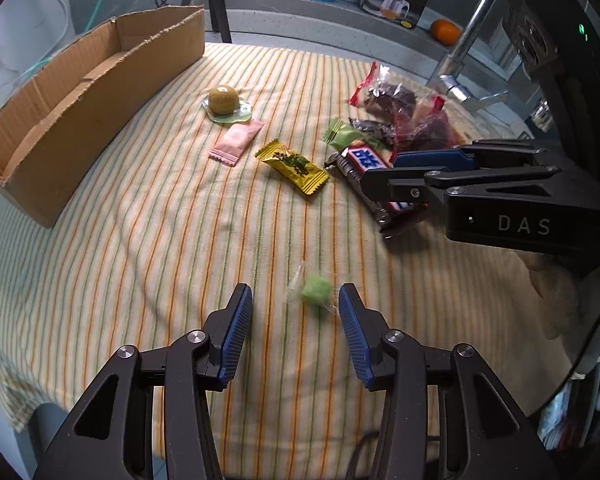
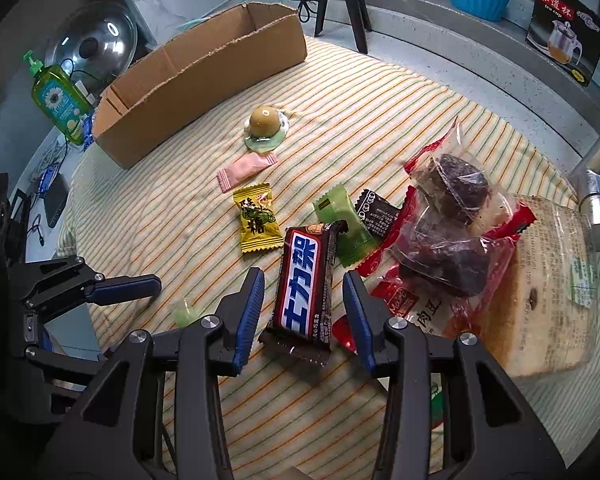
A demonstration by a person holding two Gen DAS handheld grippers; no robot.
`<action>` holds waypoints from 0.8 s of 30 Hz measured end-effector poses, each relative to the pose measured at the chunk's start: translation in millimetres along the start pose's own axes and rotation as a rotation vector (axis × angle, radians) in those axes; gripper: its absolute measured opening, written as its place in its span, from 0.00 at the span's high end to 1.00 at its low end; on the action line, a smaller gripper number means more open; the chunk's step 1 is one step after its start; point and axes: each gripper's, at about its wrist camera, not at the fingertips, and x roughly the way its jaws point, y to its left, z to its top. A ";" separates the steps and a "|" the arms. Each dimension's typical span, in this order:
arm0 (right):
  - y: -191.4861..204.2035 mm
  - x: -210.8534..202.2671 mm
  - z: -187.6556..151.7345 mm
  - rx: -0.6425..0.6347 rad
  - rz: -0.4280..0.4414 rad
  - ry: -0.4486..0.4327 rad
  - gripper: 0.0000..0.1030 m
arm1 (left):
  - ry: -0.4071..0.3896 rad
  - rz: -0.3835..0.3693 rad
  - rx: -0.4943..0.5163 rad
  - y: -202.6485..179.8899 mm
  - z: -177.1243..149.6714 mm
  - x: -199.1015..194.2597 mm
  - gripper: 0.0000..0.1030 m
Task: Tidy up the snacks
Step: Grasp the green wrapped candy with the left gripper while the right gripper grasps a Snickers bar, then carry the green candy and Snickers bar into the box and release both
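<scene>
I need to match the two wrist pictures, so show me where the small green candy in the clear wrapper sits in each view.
Left wrist: small green candy low centre, between the open left gripper fingers.
Right wrist: same candy lower left, partly behind the right gripper left finger.
Shared landmark: cardboard box, upper left in both.

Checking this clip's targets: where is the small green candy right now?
In the left wrist view the small green candy lies on the striped cloth between the open left gripper fingers, nearer the right one.
</scene>
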 end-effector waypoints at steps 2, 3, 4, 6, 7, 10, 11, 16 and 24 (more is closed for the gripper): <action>1.5 5.8 1.3 -0.015 -0.008 0.013 0.59 | -0.018 0.014 0.030 -4.6 -1.6 1.3 0.57; 3.0 7.7 1.5 -0.020 -0.016 0.018 0.59 | -0.025 0.018 0.036 -6.3 -1.8 1.7 0.57; 3.4 9.2 1.4 -0.024 -0.021 0.023 0.59 | -0.034 0.022 0.038 -6.7 -2.4 2.0 0.57; 4.0 11.8 1.0 -0.030 -0.023 0.029 0.59 | -0.046 0.028 0.046 -7.2 -1.9 2.5 0.58; 4.5 12.8 1.5 -0.033 -0.026 0.031 0.59 | -0.050 0.038 0.051 -7.5 -1.7 2.8 0.64; 5.8 13.9 1.8 -0.044 -0.042 0.032 0.67 | -0.056 0.051 0.040 -4.6 -0.7 1.5 0.82; 5.7 14.4 1.7 -0.042 -0.039 0.034 0.69 | -0.055 0.046 0.035 -3.4 -0.7 1.1 0.84; 5.5 13.5 0.8 -0.031 -0.034 0.026 0.70 | -0.055 0.033 0.013 -0.7 -1.8 -2.0 0.86; 2.1 3.4 -1.6 0.003 -0.009 0.000 0.70 | -0.058 -0.001 -0.036 10.5 3.2 -12.0 0.87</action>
